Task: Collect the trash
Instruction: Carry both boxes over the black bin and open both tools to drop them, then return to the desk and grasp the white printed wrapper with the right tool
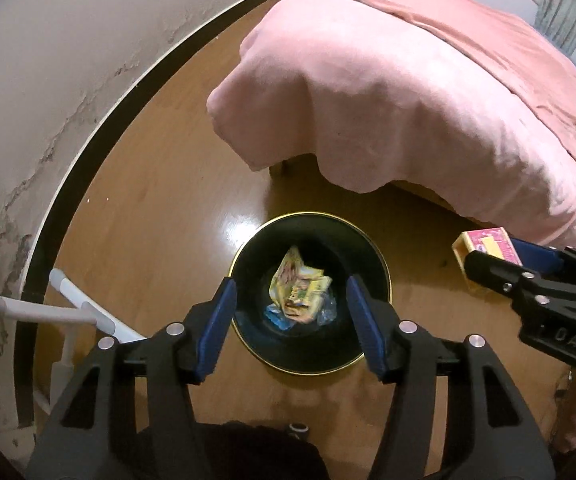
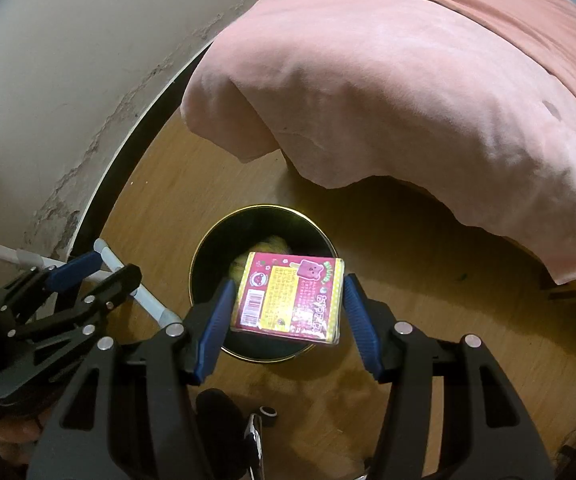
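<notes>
A round black bin with a gold rim [image 1: 376, 256] stands on the wooden floor and holds crumpled wrappers [image 1: 300, 288]. My left gripper [image 1: 292, 304] hangs open and empty right above it. My right gripper [image 2: 288, 300] holds a pink and yellow box [image 2: 292, 296] between its blue pads, over the bin [image 2: 207, 248]. The right gripper [image 1: 504, 264] with the box [image 1: 484, 244] also shows at the right of the left wrist view. The left gripper [image 2: 83, 276] shows at the left of the right wrist view.
A bed with a pink blanket [image 1: 408, 80] overhangs the floor beyond the bin. A white wall with a dark skirting [image 1: 67, 160] curves along the left. A white pipe frame [image 1: 67, 308] stands left of the bin. A small black cap [image 2: 267, 411] lies near.
</notes>
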Available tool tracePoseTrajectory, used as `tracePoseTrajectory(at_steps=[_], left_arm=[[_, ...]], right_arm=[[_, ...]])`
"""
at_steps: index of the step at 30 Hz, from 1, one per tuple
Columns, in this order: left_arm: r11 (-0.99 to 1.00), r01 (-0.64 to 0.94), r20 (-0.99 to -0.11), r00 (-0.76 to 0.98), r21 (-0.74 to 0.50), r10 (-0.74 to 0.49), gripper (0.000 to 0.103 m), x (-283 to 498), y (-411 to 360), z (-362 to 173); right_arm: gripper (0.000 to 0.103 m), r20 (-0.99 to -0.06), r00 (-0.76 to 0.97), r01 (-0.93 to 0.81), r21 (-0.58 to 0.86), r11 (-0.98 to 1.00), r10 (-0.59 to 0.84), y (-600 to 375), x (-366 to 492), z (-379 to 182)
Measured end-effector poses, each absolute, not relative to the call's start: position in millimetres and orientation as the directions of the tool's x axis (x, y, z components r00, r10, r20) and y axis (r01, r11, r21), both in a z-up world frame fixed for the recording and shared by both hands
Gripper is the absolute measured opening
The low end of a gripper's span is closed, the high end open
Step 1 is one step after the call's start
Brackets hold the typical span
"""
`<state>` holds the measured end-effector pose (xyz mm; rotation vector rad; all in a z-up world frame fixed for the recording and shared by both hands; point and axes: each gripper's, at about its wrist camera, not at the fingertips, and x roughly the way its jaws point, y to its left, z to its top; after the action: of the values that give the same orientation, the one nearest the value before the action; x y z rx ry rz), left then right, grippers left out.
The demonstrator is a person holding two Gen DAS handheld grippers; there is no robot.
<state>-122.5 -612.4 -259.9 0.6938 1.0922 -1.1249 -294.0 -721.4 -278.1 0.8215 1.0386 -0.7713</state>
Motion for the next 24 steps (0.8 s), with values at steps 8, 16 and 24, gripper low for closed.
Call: tracePoseTrajectory(at_steps=[8,16,24], left_arm=[[0.307,0.948,-0.922,0.047,-0.080,-0.385,0.056,-122,-591,-235],[0.304,0.948,-0.897,0.050,-0.096,-0.439,0.060,-123,-558,-194],[0.278,0.949,-0.859,0.016,-0.148,-0.512,0.072,-132,-525,-136]], right_arm=[[0.055,-0.929,0.350,0.838,0.251,0.484,-0.124,-719,-287,-280],[0.073,-0.914,0.385,0.824,0.278,0.494,-0.128,-720,-268,-276],[0.078,-0.903,0.393,0.815,0.253,0.522,-0.176,-710,-260,-254]])
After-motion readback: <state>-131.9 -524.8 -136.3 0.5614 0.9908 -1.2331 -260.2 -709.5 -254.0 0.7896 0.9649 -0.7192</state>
